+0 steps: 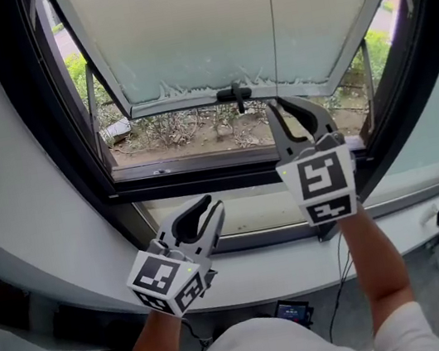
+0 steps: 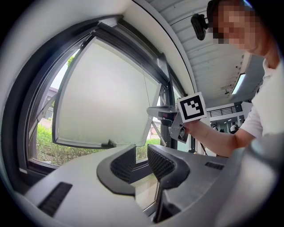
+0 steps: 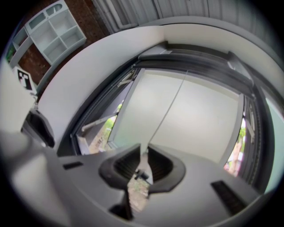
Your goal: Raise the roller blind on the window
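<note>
A pale roller blind (image 1: 193, 24) covers most of the tilted-out window sash; its bottom rail (image 1: 181, 101) carries a small dark pull (image 1: 235, 94). A thin cord (image 1: 273, 10) hangs down in front of the blind. My right gripper (image 1: 276, 103) is held up at the rail's height, and the cord (image 3: 166, 111) runs down into the narrow gap between its jaws (image 3: 144, 153), which do not visibly press on it. My left gripper (image 1: 209, 210) hangs lower over the sill, open with nothing between its jaws (image 2: 141, 153).
A thick dark window frame (image 1: 33, 119) curves round the opening. A white sill (image 1: 242, 208) runs below it. Dry plants and soil (image 1: 194, 128) show outside under the blind. Cables and a small device (image 1: 294, 310) lie beneath the sill. A white shelf unit (image 3: 49, 31) stands behind.
</note>
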### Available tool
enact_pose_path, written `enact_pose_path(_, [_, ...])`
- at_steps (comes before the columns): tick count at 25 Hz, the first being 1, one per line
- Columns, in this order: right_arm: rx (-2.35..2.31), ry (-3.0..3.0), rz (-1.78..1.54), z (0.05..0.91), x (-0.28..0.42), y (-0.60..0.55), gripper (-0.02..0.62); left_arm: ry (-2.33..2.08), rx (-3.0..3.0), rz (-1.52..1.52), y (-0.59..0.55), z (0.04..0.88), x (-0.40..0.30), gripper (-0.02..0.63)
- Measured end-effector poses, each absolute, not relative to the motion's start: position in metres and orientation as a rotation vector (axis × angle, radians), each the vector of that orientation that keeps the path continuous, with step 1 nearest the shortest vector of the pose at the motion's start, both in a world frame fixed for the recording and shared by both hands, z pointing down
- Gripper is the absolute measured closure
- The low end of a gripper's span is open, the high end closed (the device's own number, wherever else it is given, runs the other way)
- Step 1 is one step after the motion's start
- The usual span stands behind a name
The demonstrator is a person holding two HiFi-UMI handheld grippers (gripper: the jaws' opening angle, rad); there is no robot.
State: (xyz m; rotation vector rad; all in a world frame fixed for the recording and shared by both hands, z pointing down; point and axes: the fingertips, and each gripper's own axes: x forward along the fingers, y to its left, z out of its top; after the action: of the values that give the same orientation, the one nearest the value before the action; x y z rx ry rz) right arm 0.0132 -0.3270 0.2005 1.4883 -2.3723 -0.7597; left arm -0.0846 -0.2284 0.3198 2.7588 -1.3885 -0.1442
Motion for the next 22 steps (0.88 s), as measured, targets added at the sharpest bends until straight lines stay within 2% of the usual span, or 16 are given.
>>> enact_pose_path(22, [1.559,-2.353,-0.875,0.16,0.017,-0.324,0.535,-1.359,2.753,-0.155,-0.225,0.328,-0.083,0.508])
